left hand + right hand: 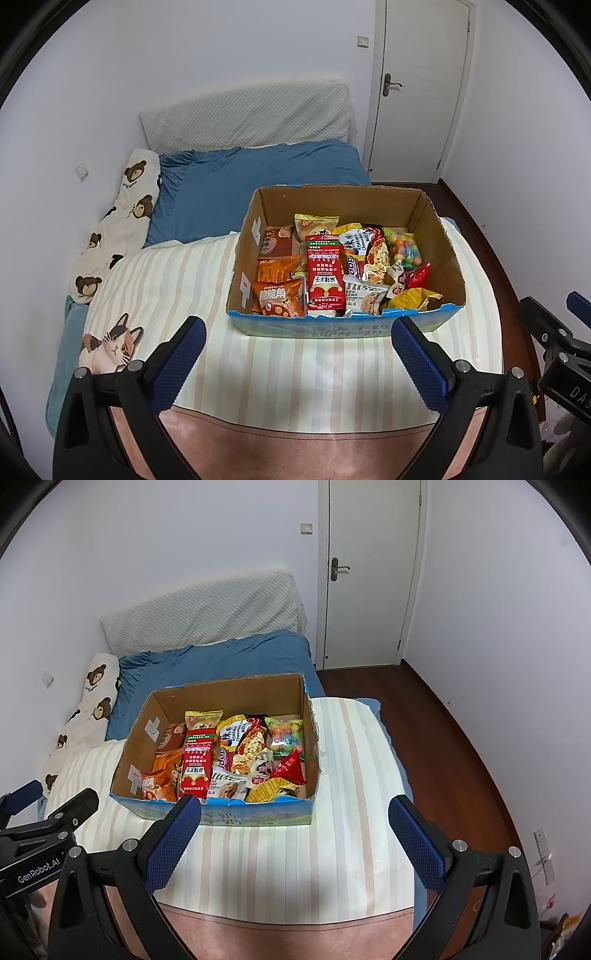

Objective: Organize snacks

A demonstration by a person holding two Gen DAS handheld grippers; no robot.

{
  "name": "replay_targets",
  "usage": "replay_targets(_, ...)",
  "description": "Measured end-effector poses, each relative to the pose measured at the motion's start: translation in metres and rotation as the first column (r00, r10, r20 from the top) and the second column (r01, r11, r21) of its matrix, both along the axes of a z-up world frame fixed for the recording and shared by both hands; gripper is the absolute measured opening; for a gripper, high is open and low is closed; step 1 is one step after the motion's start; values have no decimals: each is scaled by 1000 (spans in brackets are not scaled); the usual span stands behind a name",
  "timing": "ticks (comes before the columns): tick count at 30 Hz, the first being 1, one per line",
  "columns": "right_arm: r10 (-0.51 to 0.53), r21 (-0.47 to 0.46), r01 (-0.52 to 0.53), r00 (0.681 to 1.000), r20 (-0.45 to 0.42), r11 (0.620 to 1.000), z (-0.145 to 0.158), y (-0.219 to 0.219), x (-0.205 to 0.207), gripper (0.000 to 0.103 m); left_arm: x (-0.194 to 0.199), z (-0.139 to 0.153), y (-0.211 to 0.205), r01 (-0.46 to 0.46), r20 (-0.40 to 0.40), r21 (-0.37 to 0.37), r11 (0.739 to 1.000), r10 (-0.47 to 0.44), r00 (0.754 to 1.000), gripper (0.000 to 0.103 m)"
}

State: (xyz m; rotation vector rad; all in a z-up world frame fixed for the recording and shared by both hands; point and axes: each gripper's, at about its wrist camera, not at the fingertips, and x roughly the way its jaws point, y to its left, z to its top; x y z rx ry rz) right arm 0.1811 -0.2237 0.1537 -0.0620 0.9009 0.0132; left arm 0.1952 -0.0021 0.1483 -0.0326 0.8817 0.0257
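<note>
An open cardboard box sits on a striped blanket on the bed. It holds several snack packets, among them a tall red packet, an orange chip bag, a colourful candy bag and a yellow wrapper. My left gripper is open and empty, in front of the box. My right gripper is open and empty, just before the box's front wall. Each gripper shows at the edge of the other's view.
The striped blanket covers the near bed, with a cat print at left. A blue sheet, a bear pillow and a grey headboard pad lie beyond. A white door and wooden floor are at right.
</note>
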Motion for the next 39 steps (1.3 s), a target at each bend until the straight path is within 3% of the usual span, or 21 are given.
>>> replay_targets(39,9,2,-9,1000,5,1000,7,-2,-3,103,-5,5,-3,4,18,1,1000,-4,1000,103)
